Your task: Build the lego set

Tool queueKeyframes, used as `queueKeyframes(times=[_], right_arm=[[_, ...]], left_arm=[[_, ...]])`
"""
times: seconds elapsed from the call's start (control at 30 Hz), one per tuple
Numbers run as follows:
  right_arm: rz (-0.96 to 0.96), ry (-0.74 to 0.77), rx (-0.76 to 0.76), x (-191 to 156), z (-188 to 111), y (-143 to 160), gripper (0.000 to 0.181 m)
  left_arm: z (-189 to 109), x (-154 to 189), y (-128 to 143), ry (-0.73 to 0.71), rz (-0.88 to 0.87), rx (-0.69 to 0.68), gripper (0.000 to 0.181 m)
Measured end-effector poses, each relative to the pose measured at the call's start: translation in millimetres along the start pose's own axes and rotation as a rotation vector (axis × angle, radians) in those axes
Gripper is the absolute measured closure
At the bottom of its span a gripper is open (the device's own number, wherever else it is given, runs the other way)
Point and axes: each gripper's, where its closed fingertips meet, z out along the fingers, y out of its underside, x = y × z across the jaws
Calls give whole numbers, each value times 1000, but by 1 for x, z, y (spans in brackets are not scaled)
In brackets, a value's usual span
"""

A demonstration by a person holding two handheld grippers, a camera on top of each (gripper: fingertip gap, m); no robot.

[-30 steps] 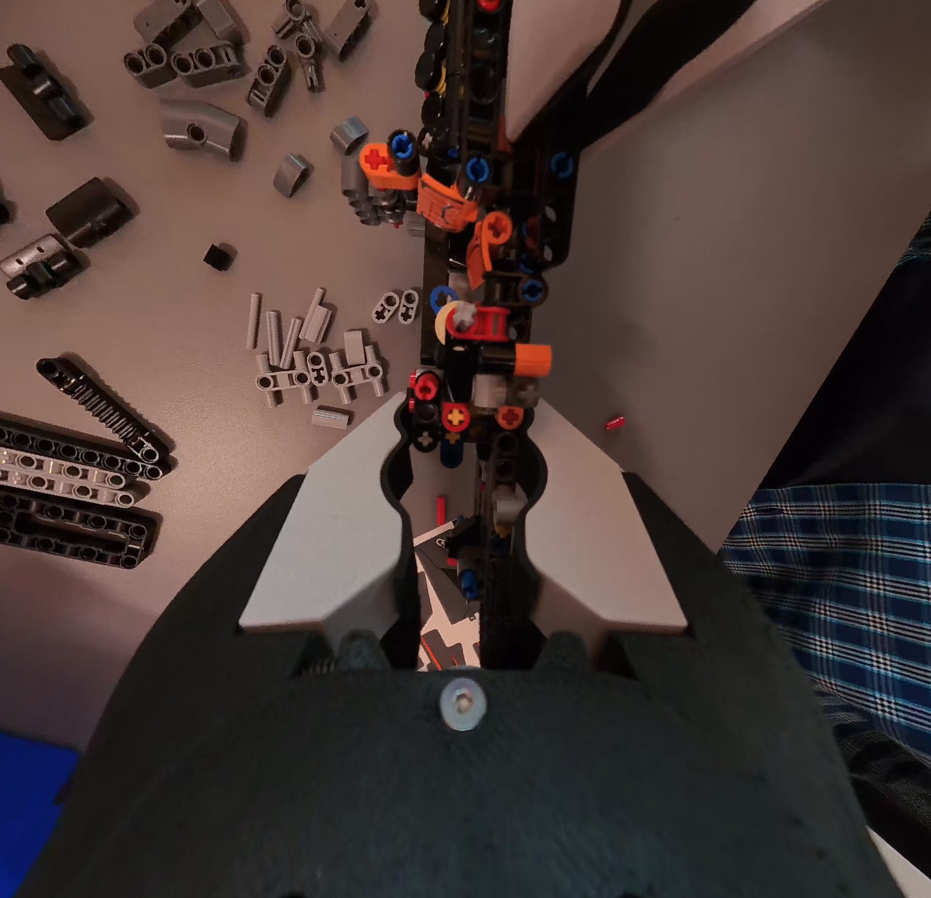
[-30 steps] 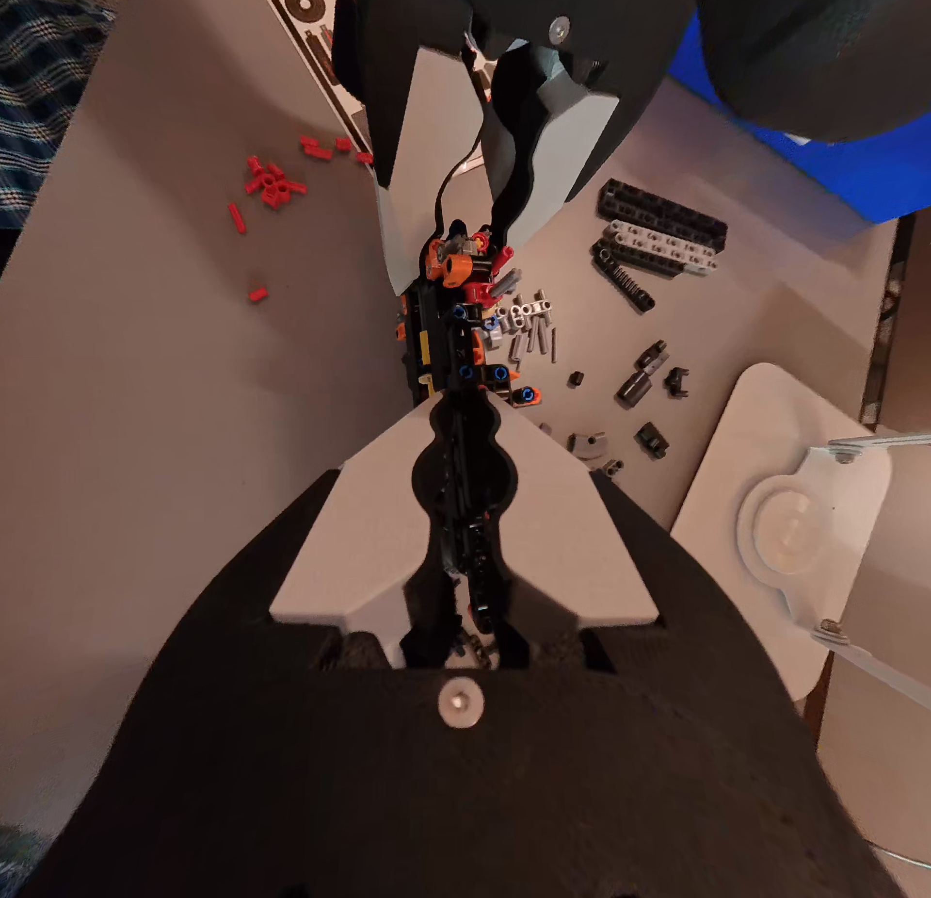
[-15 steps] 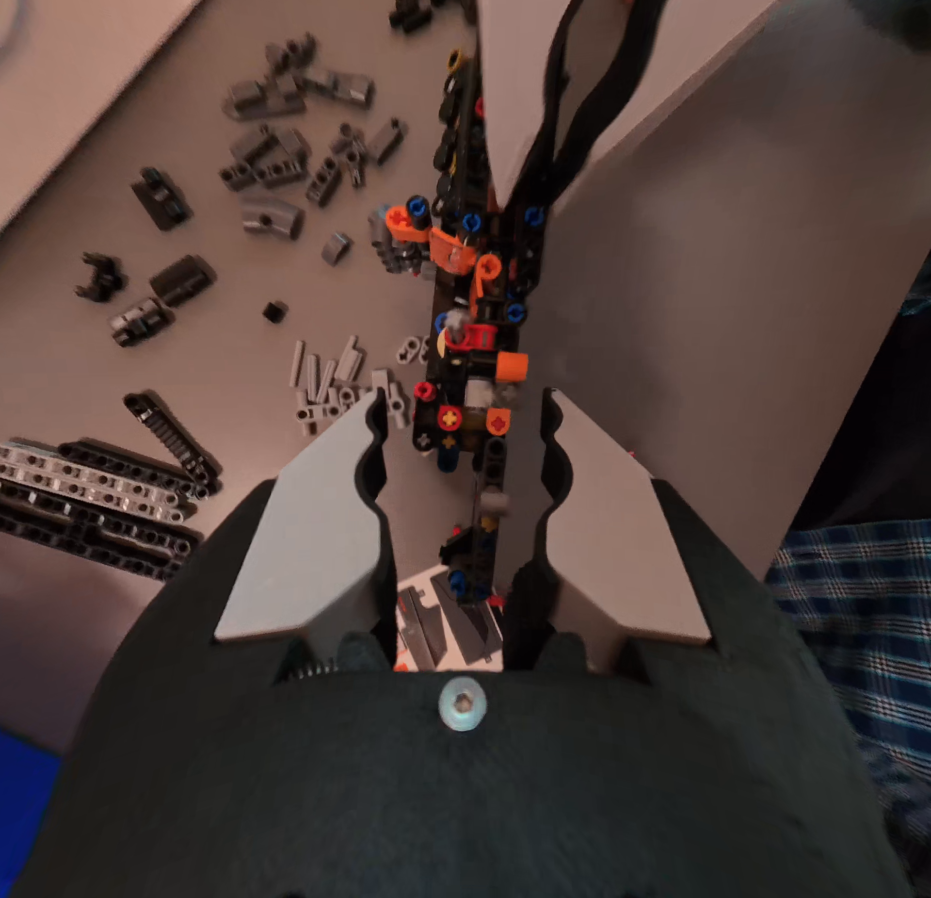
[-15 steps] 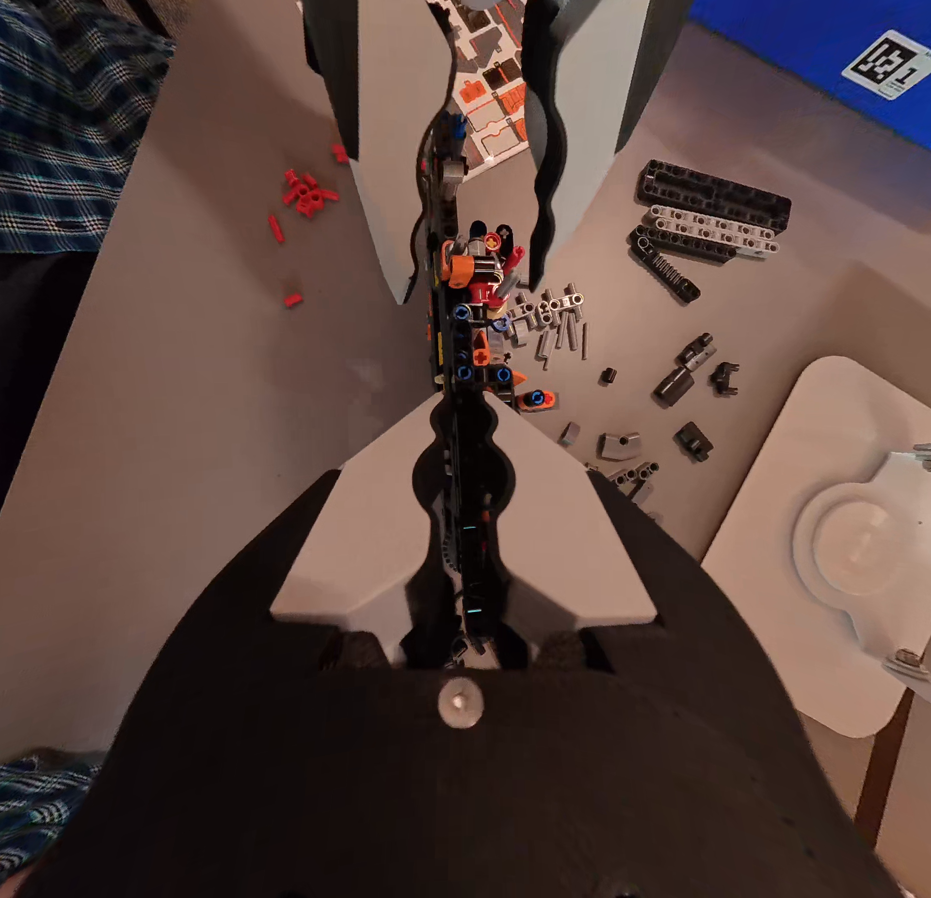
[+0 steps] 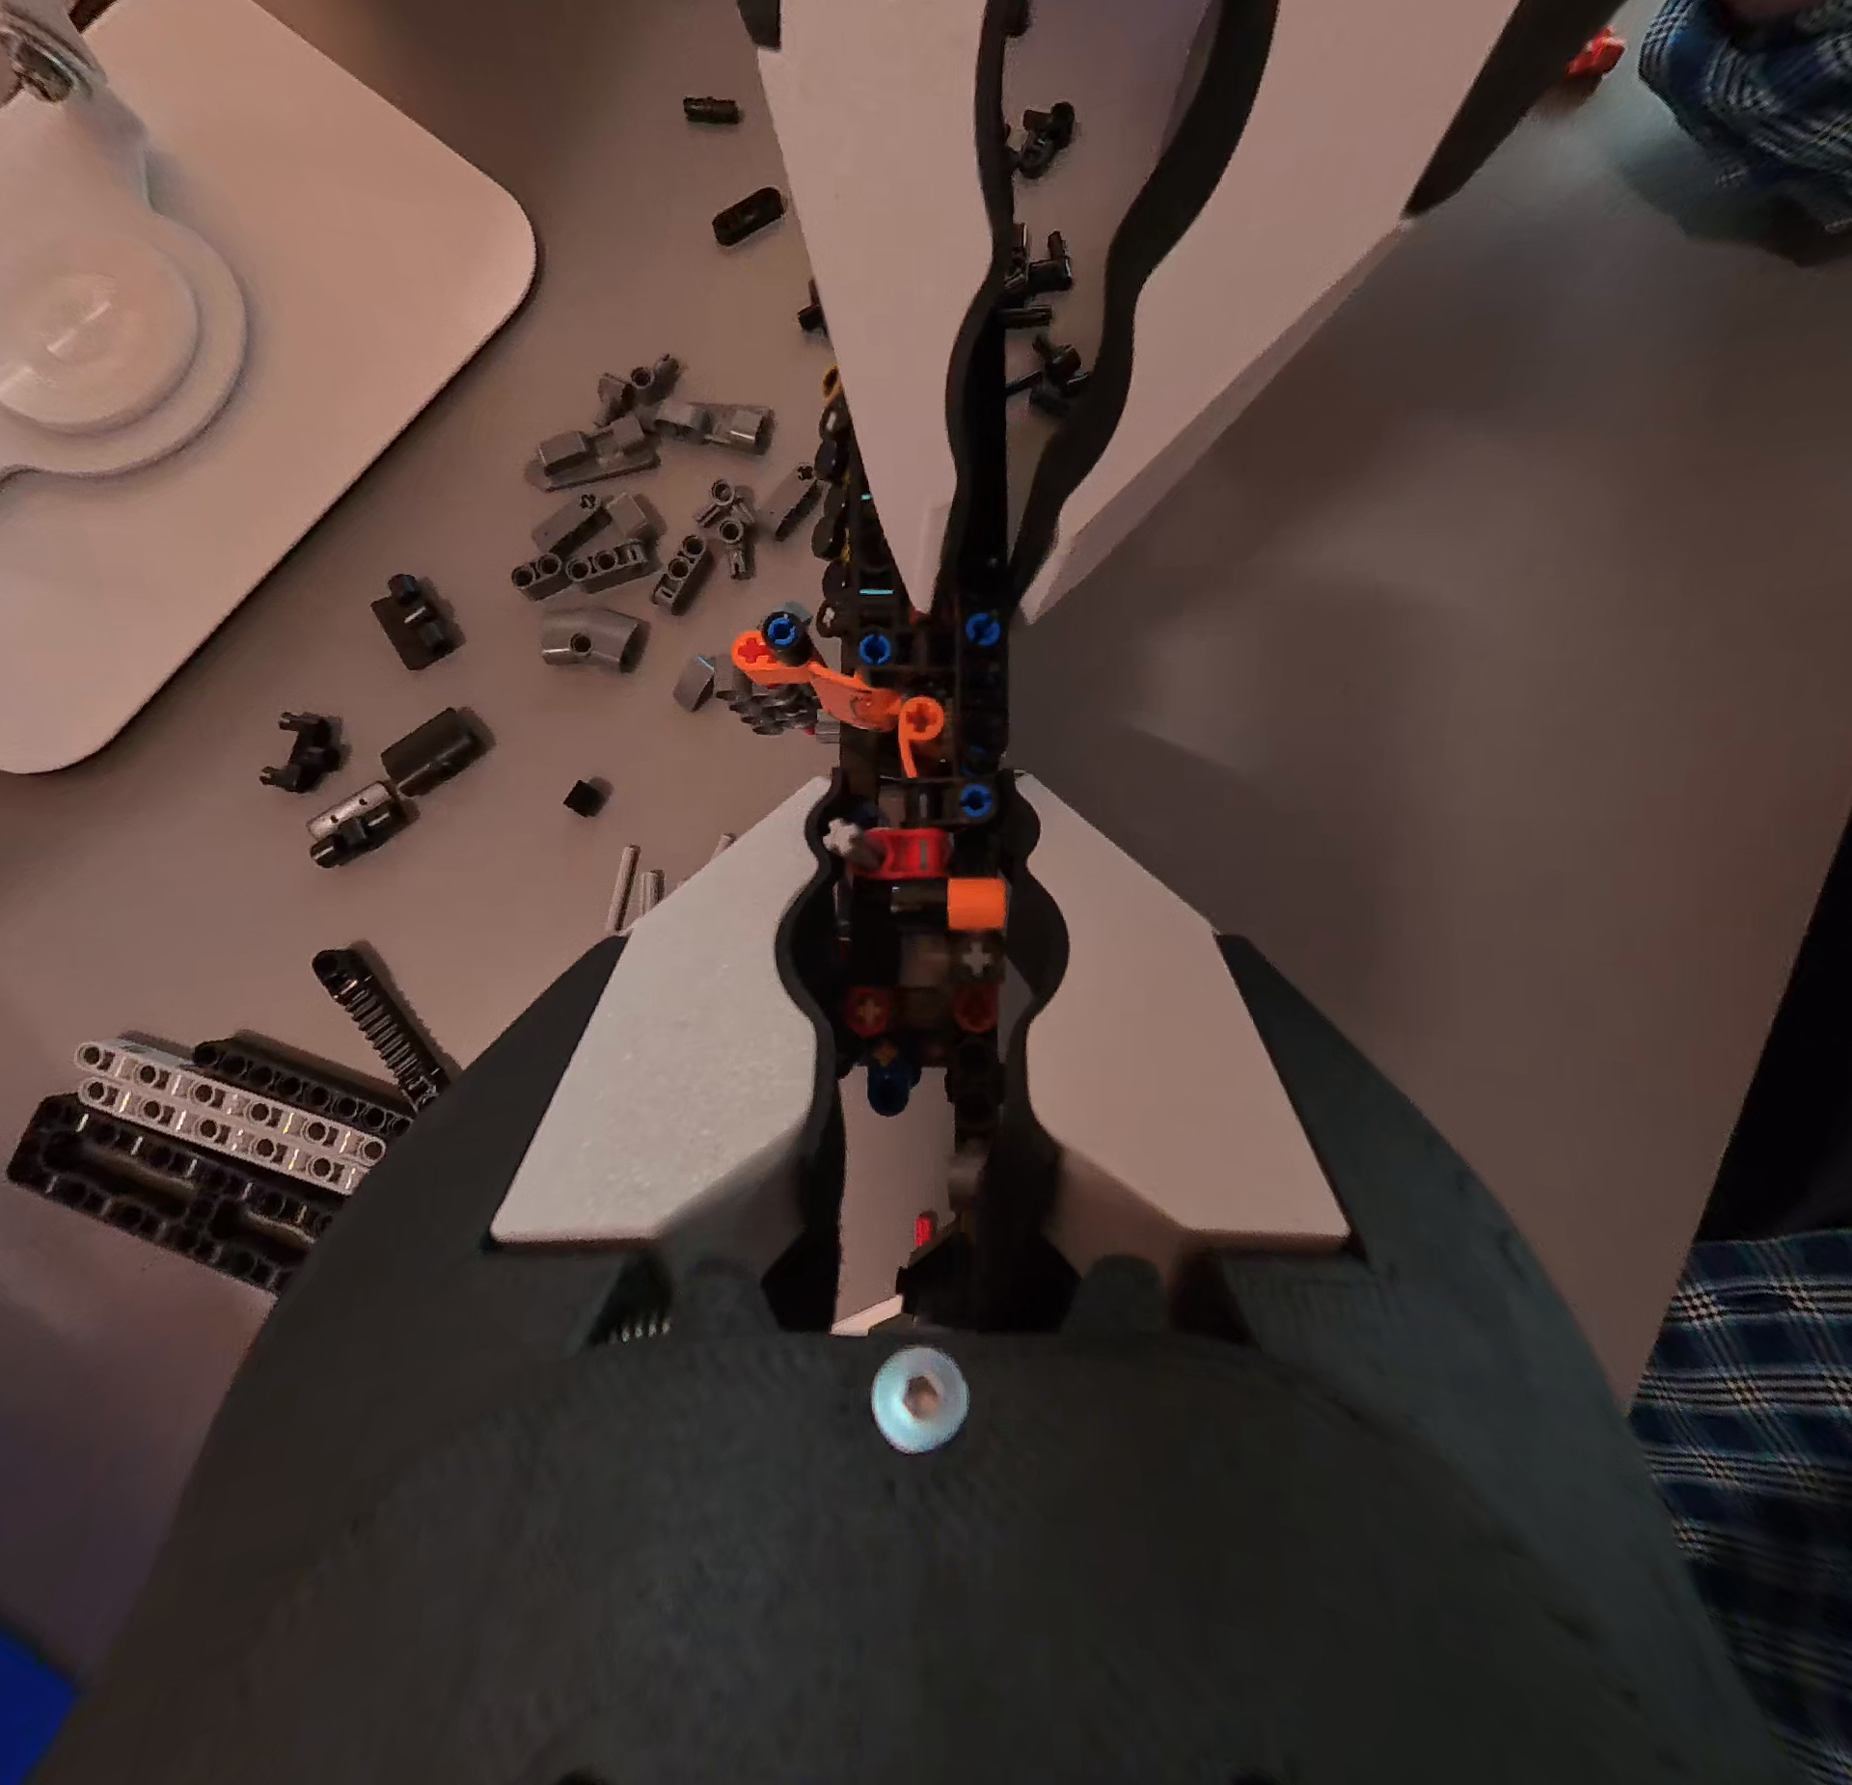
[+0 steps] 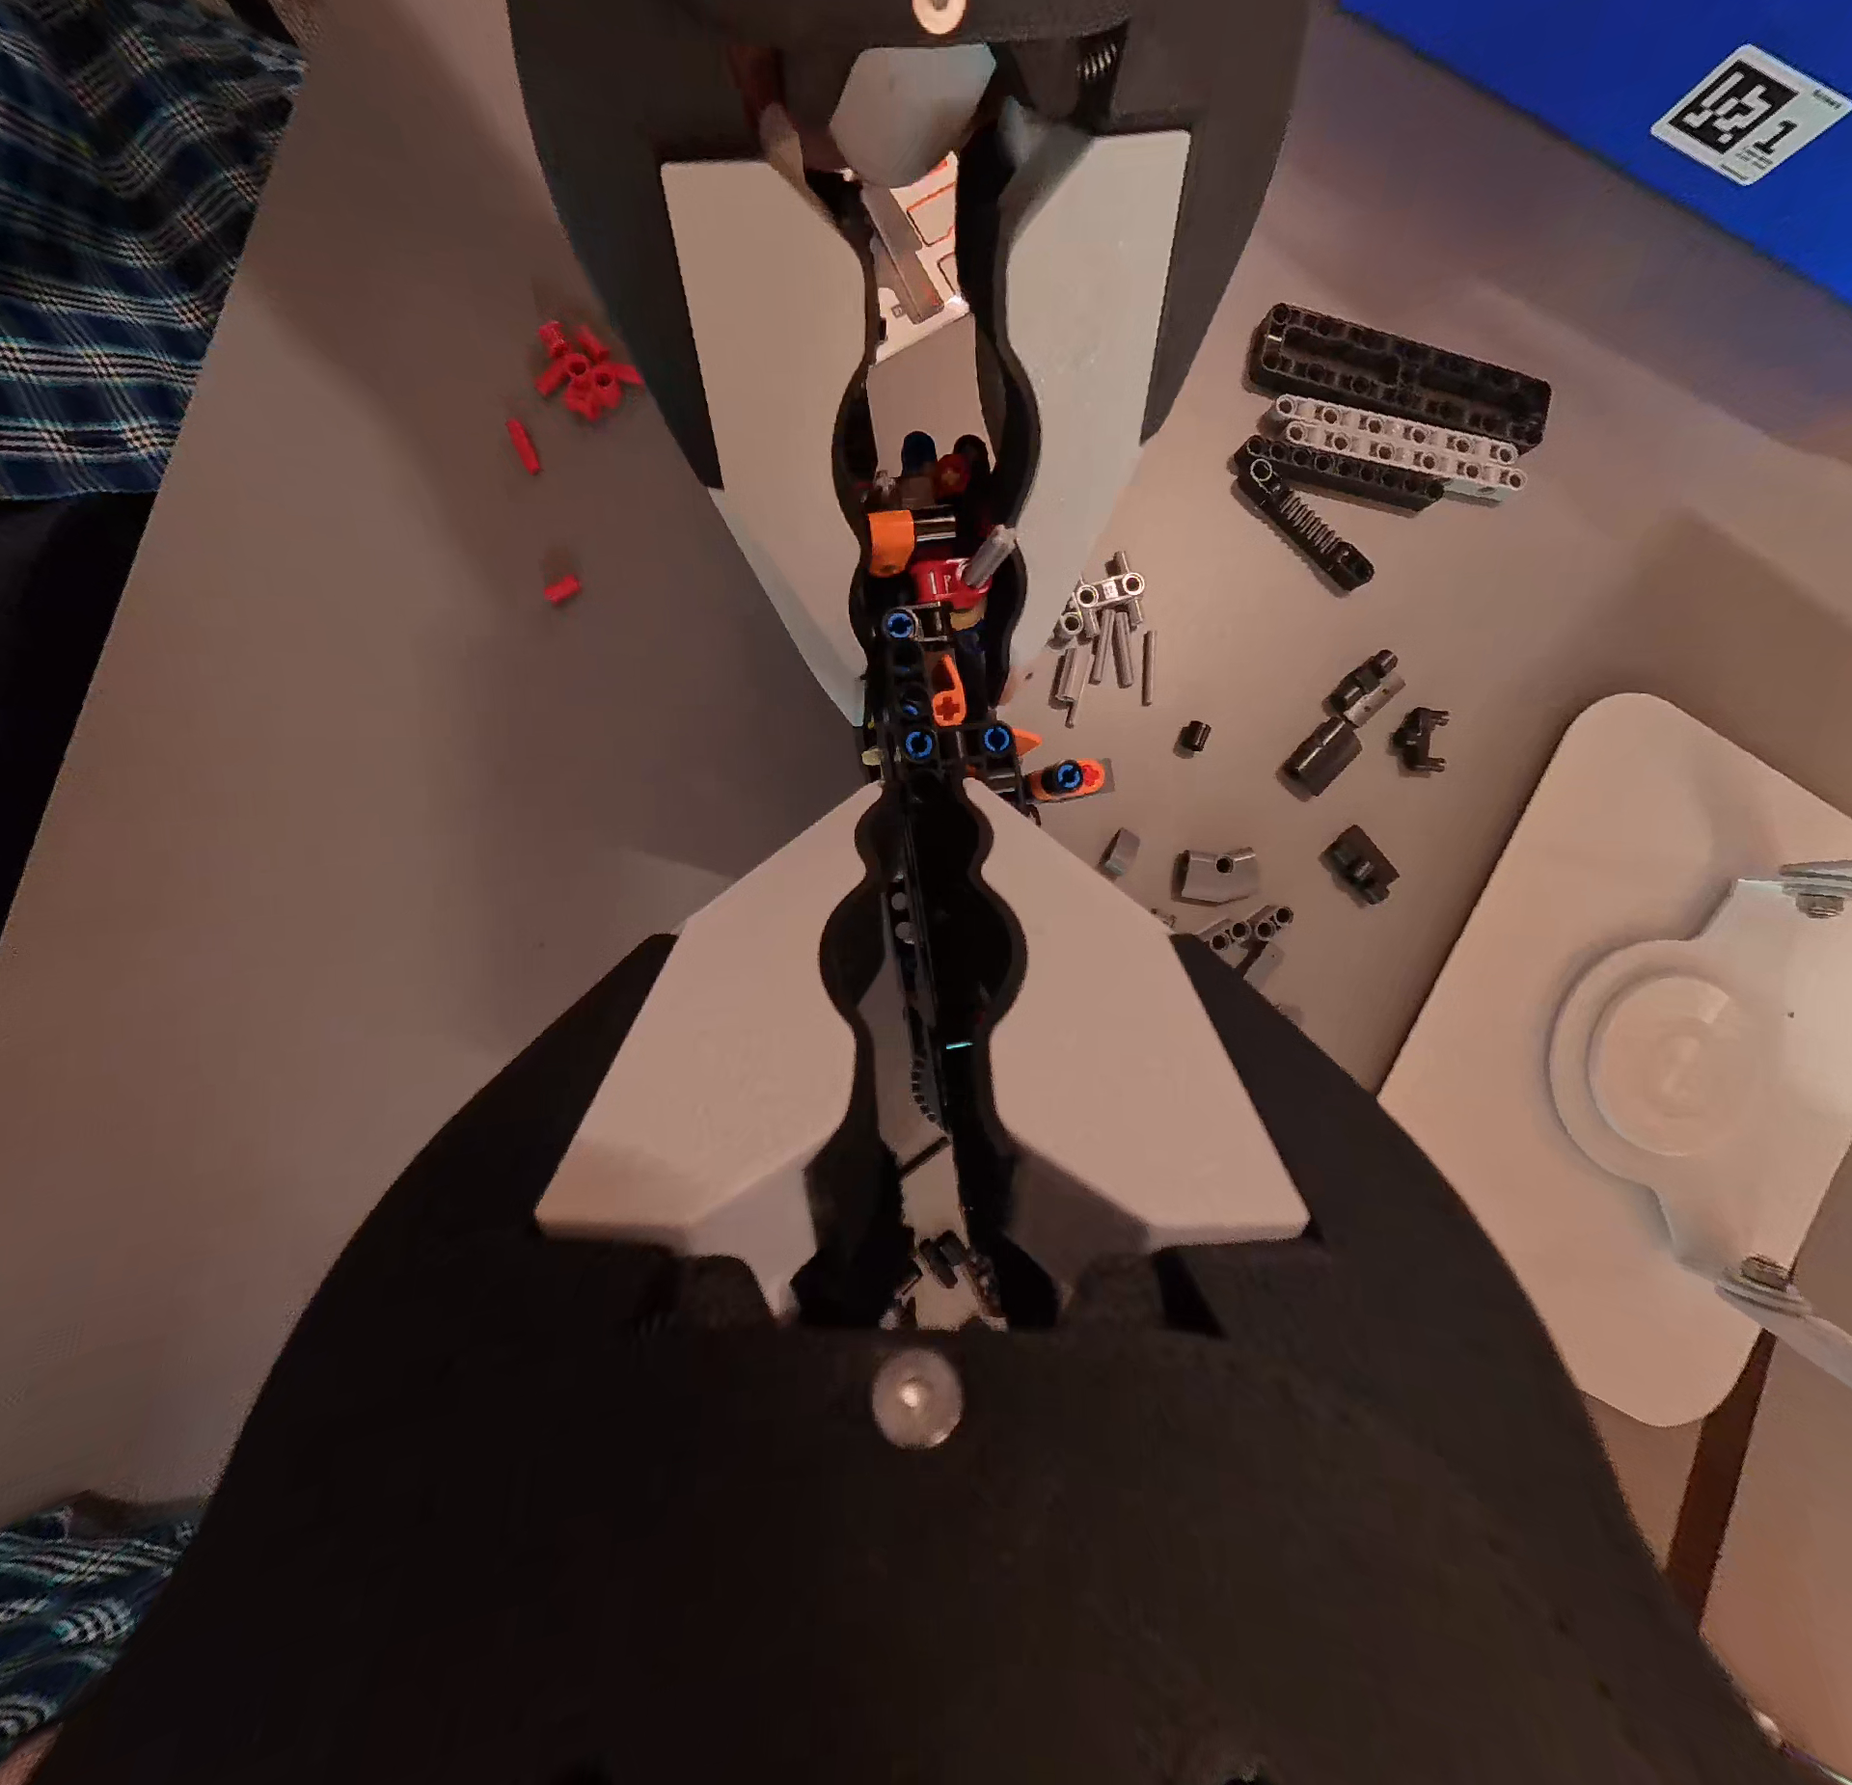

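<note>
Both hand-held grippers clamp one long lego assembly between them, above the worktop.

The grey worktop (image 5: 1403,555) carries a white pad (image 5: 251,354) and loose parts; over it the left hand-held gripper (image 5: 917,805) and the right hand-held gripper (image 6: 927,810) face each other tip to tip, each closed on one end of the lego assembly (image 5: 922,895). Its long axis runs straight along both grippers' fingers, so any coming push or pull would, I judge, act along that line, and neither hand is nearer than the other. The assembly is a slim black beam frame studded with blue pins, orange connectors and a red piece. Stacked black and grey beams (image 6: 1393,414), grey pins (image 6: 1102,635) and red pins (image 6: 581,374) lie well apart from it.
</note>
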Motion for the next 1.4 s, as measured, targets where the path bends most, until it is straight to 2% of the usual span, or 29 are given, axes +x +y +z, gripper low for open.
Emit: queueKeyframes(times=[0.03,0.1,0.2,0.37,0.43,0.53,0.7,0.83,0.93,1.1,1.23,1.4], right_arm=[[-5,10,-5,1,0,0,175],[-26,35,-4,1,0,-3,170],[-94,112,5,1,-5,-9,149],[-256,337,-29,6,-7,-4,147],[-347,419,-28,3,-4,-2,152],[-453,584,-48,8,0,2,148],[-585,745,-68,11,7,8,140],[-611,806,-39,11,1,2,157],[-605,817,-34,13,-2,2,160],[-603,791,-48,11,4,0,143],[-606,795,-47,11,9,-1,152],[-633,826,-51,11,9,-1,152]], left_arm=[[0,0,0,5,-4,-2,152],[0,0,0,12,-8,-5,153],[0,-1,1,25,-19,-12,153],[-1,-4,1,58,-66,-10,153],[-1,-5,1,72,-81,-10,153],[0,-6,2,87,-102,-16,153],[-1,-5,2,84,-109,-35,153],[0,-4,2,90,-109,-38,153],[0,-4,2,86,-106,-37,153],[0,-3,2,88,-101,-35,153],[-1,-3,2,83,-92,-39,153],[-1,-2,3,81,-86,-45,153]])
